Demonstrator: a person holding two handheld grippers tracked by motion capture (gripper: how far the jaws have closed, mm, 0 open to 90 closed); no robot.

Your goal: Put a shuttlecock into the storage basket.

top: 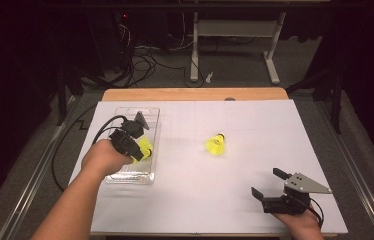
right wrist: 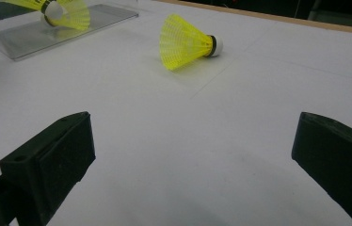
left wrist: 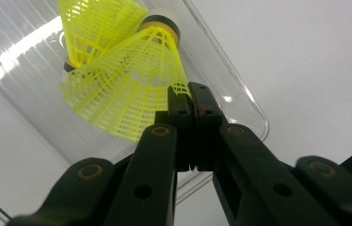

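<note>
My left gripper is over a clear plastic tray at the table's left, shut on the skirt rim of a yellow shuttlecock. In the left gripper view the closed jaws pinch the mesh edge of that shuttlecock, whose cork points away. A second yellow shuttlecock lies just beyond it in the tray. Another yellow shuttlecock lies on its side near the table's middle. My right gripper stands open at the front right, nothing between its jaws, facing that shuttlecock.
White paper covers the tabletop, and a wooden edge runs along the far side. The left gripper's black cable loops off the left edge. Behind the table are cables and a white table frame on the floor.
</note>
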